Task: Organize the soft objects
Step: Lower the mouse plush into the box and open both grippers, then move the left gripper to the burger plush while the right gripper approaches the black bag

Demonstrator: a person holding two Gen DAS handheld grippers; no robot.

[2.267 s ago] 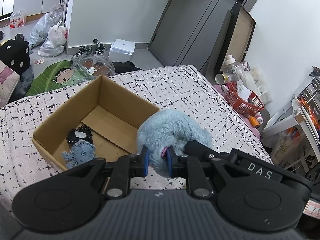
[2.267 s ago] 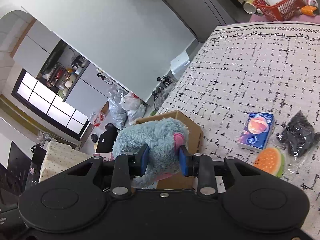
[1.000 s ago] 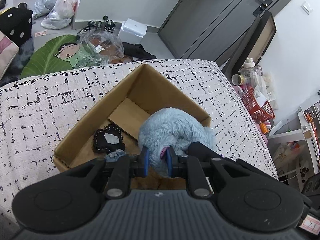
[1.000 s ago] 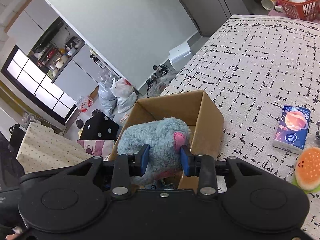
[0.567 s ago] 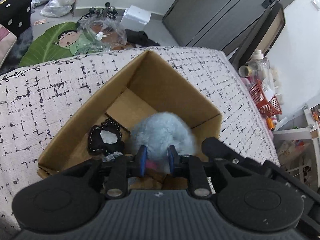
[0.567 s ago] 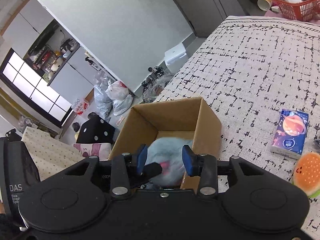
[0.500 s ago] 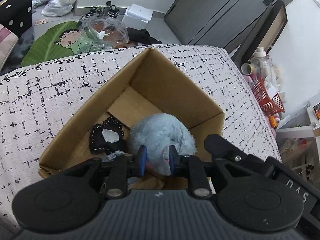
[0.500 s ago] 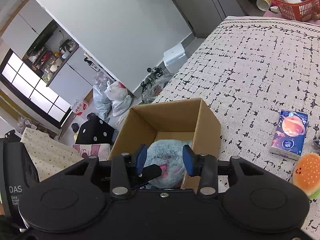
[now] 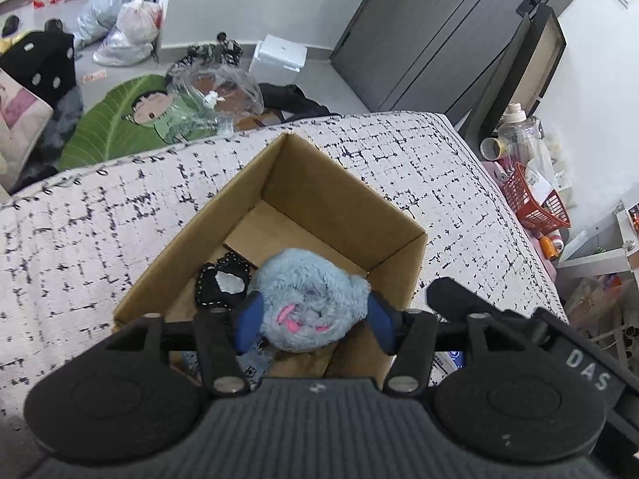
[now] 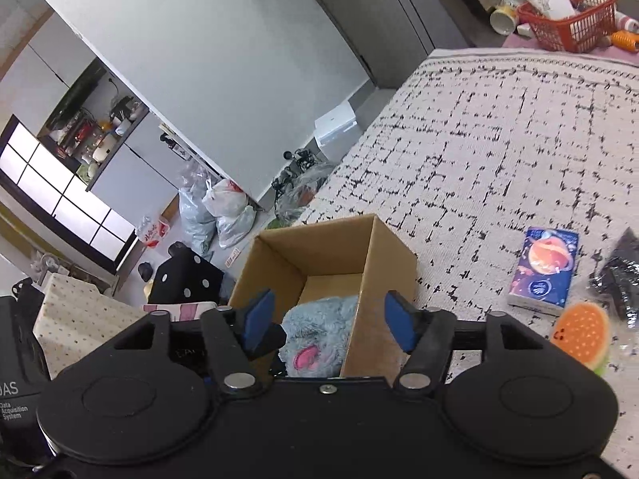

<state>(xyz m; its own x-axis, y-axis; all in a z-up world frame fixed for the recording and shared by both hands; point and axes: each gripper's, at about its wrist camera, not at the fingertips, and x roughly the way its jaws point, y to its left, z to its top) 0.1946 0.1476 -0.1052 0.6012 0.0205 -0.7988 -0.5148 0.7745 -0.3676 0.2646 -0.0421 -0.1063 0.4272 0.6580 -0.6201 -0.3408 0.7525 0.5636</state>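
Your left gripper [image 9: 313,325] hangs over the near end of the box [image 9: 351,203], and its jaws have just been opening: the blue pads [image 9: 247,321] stand on either side of the plush [image 9: 309,299] with the toy between them, but they no longer squeeze it. The plush, a pale blue furry toy with pink marks, sits inside the box at its near end, against the right-hand wall as your left camera sees it. Just beside it on the box floor lies a black frilly piece [image 9: 221,281], and a scrap of blue fabric [image 9: 255,361] shows low down behind your left fingers. Your right gripper [image 10: 327,321] has also just been opening its jaws; they stand well apart, straddling the near corner of the box [image 10: 319,251], and the plush [image 10: 315,333] lies below and between them, free of both pads. The box rests on the bed cover [image 10: 499,139], white with a black broken-grid print. To the right of the box on that cover, well apart from it, you have a tissue pack [image 10: 545,269] with a planet print, an orange sponge [image 10: 581,331] and a black bag [image 10: 619,279] at the frame edge. A red basket [image 10: 571,18] stands beyond the bed.
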